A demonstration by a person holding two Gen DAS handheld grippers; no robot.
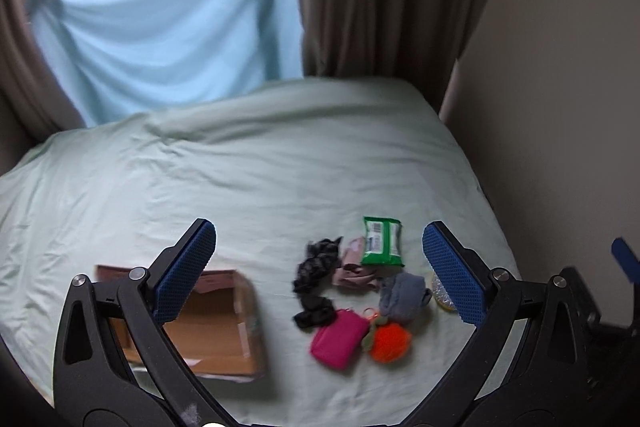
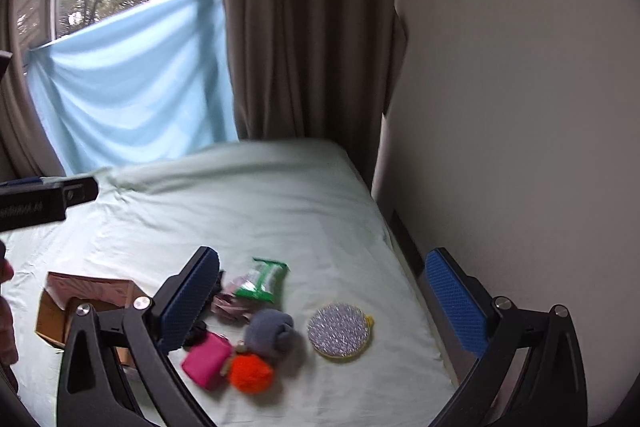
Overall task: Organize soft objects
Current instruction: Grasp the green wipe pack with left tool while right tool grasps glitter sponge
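1. Hovering above the bed [image 1: 280, 155], both the left gripper [image 1: 320, 259] and right gripper [image 2: 322, 291] hold their fingers wide apart, empty; seemingly nothing is picked yet.
2. The soft objects [image 1: 356, 291] lie clustered beside the open cardboard box [image 1: 216, 327]; next likely calls for descending onto one.
3. Only the right view fully shows the round scrub pad [image 2: 340, 331].

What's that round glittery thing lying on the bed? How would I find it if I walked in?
Start at the bed with the pale green sheet and go to the pile of small things near the wall side. The disc lies flat at the pile's right edge, beside the grey sock ball. It alone is round, silvery and sparkly, with a yellow rim.
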